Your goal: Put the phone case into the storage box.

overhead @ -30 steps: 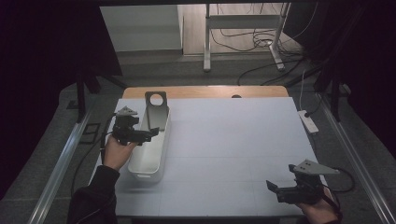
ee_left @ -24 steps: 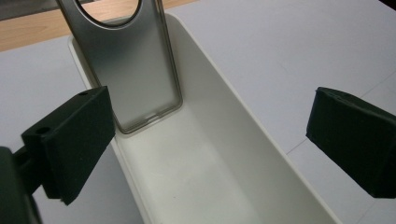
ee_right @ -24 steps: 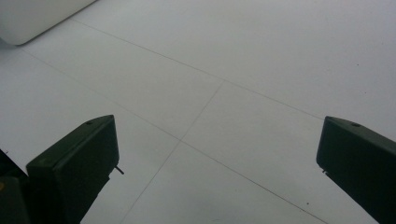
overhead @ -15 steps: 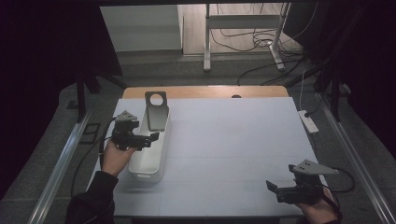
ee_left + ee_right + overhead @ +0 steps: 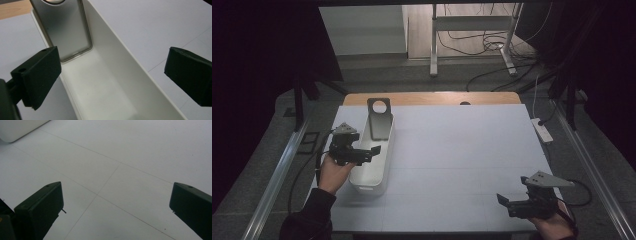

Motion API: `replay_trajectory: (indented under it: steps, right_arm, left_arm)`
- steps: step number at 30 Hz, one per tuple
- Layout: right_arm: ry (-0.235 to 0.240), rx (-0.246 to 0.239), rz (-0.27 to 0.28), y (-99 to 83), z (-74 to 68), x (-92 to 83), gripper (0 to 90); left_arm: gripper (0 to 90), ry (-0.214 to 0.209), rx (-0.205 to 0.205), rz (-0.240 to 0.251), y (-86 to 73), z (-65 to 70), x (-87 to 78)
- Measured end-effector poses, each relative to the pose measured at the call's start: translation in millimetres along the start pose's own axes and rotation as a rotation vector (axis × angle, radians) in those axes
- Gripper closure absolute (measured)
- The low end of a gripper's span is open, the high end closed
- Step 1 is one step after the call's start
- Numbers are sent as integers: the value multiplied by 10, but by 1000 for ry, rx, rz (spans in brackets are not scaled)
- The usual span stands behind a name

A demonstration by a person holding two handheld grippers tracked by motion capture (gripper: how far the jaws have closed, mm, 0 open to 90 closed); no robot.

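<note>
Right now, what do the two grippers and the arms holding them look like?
Both grippers are black, each with two blocky black jaws and a grey three-cornered plate on top. The left gripper and the right gripper each trail a dark cable. A dark sleeve covers the left forearm.

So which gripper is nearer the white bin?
Left. The left gripper hangs open over the white bin, above its left rim; the right gripper sits far off at the table's near right corner.

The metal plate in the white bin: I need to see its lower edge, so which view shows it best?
The left gripper view: the metal plate leans against the white bin end wall, lower edge on the floor. The high view shows it small, hole on top. The right gripper view catches a bin corner.
</note>
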State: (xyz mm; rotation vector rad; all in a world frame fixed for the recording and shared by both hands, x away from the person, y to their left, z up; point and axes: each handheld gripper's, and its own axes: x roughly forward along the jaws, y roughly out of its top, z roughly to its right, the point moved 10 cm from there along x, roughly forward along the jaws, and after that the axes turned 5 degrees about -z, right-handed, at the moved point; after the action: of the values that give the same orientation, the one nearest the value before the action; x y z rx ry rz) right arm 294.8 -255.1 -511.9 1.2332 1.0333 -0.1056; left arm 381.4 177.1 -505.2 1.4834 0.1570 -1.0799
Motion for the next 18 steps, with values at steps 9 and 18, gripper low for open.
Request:
replay_trajectory:
  steps: [9,18]
  right_arm:
    - [1,-1,0,-1,-1,0,0]
    - [5,-3,-3,-1,-9,2,0]
  left_arm:
    - [18,-7,2,-3,-81,54,-51]
    - [18,-13,9,3,-121,121,-104]
